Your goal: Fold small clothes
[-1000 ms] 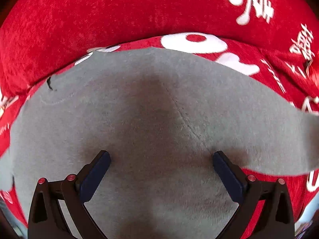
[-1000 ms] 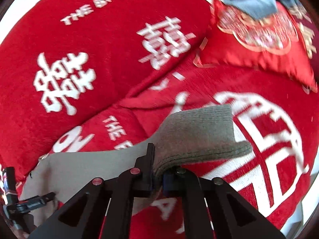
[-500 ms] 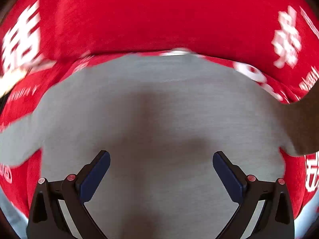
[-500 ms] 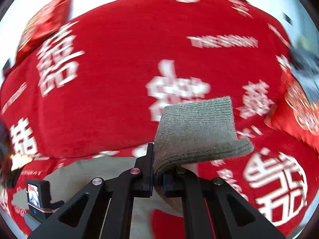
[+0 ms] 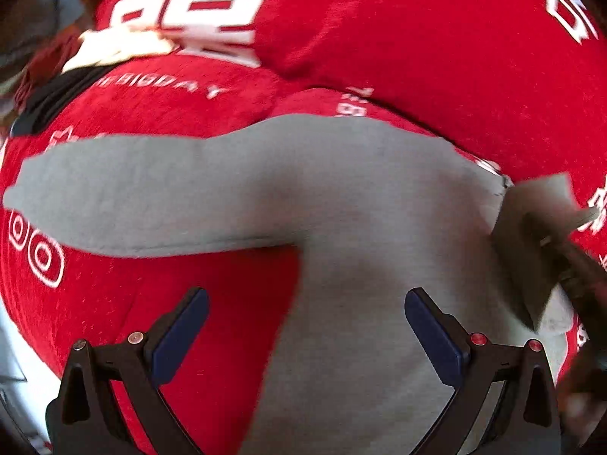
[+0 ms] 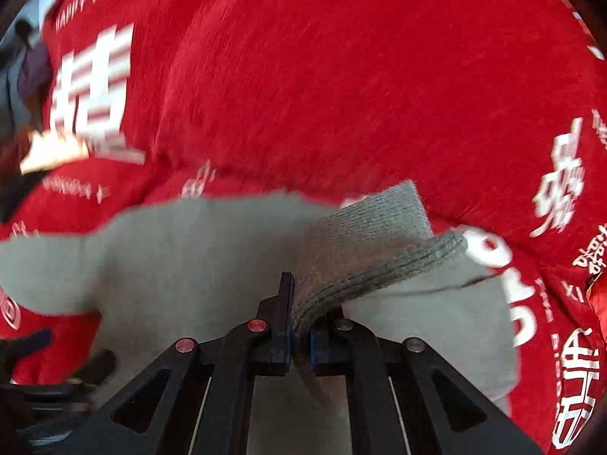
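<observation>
Right now I have the grey garment [image 5: 341, 197] spread on the red cover [image 5: 417, 38], which looks like a bed or sofa throw printed with white characters. My right hand-held gripper [image 6: 299, 345] is pressed together on the ribbed cuff [image 6: 375, 250], which curls up and away from the jaws to the right, the rest of that sleeve running back down under it toward the body. My left hand-held gripper [image 5: 303, 326] is spread wide and holds nothing; its right finger hangs over the grey body, its left finger over bare red.

What the next move turns on, as I judge it: the garment's body runs straight ahead of the left hand-held gripper, and the other sleeve [image 5: 125, 204] stretches away to the left, its long axis crosswise to my fingers. The pinched cuff has to travel leftward over the body to lay that sleeve in, so the right hand is the one doing the work, and it is already at the garment's right edge, seen in the left wrist view as a dark shape [image 5: 550, 250] with grey cloth in it. The left hand is nearer the free sleeve and would take that one afterward.

Nothing lies on the grey body to block the fold. Some dark and pale clutter [image 5: 68, 57] sits well off at the upper left, too blurred to name. Both views are smeared, so edges are approximate.
</observation>
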Demonstrator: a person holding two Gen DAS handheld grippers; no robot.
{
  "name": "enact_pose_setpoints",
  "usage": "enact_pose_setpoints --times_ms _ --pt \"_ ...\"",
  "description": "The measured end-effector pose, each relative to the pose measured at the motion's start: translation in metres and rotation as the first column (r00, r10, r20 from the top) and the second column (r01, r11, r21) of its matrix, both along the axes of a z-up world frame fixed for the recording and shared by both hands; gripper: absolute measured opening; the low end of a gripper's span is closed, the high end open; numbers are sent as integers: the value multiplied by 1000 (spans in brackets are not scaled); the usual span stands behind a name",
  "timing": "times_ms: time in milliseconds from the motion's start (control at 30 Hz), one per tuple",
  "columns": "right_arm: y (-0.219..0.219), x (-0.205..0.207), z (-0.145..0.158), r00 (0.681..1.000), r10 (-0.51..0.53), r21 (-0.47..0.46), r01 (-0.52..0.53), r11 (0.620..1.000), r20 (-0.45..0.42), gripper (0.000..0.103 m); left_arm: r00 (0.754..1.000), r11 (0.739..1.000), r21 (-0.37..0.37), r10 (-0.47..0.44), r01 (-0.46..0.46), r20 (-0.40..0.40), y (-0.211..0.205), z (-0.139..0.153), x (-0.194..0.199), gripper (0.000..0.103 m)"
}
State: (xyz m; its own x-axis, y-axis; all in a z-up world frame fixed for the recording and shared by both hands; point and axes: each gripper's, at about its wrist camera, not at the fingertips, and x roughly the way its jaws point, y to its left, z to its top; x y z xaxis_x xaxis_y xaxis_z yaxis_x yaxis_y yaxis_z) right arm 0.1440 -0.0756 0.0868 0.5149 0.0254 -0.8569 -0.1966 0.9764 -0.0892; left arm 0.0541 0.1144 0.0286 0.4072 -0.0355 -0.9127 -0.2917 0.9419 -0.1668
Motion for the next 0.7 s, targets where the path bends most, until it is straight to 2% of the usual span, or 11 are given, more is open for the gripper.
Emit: enact_pose_setpoints --times_ms 133,233,300,333,367,467,533,633,700 --pt "21 -3 -41 998 24 -62 -28 998 -61 7 999 999 -34 34 -35 -14 20 -10 -11 103" --pt "33 -2 -54 988 81 -25 -85 996 -131 12 999 998 -46 45 -46 -19 23 -13 -17 103" --pt "41 -5 -55 977 141 -12 -144 989 -161 39 999 997 -55 50 -51 -19 24 -13 -19 103" --pt "47 -8 -52 972 175 -10 -179 984 -158 63 998 997 -55 54 -55 -20 25 -13 -21 103" --pt "49 -11 -47 970 196 -7 -199 980 -143 77 998 997 -55 60 -61 -18 26 -11 -23 103" --pt "51 -21 -22 964 252 3 -253 968 -88 78 996 995 -50 86 -86 -1 31 -3 -29 103" --pt "40 -27 -1 957 281 70 -277 958 -67 78 995 994 -43 104 -103 13 33 3 -30 103" --pt "8 -33 33 964 266 178 -259 949 -18 78 994 994 -43 103 -101 27 24 12 -25 103" --pt "-26 -35 49 977 213 214 -211 954 13 79 997 996 -54 69 -67 34 8 17 -18 103"
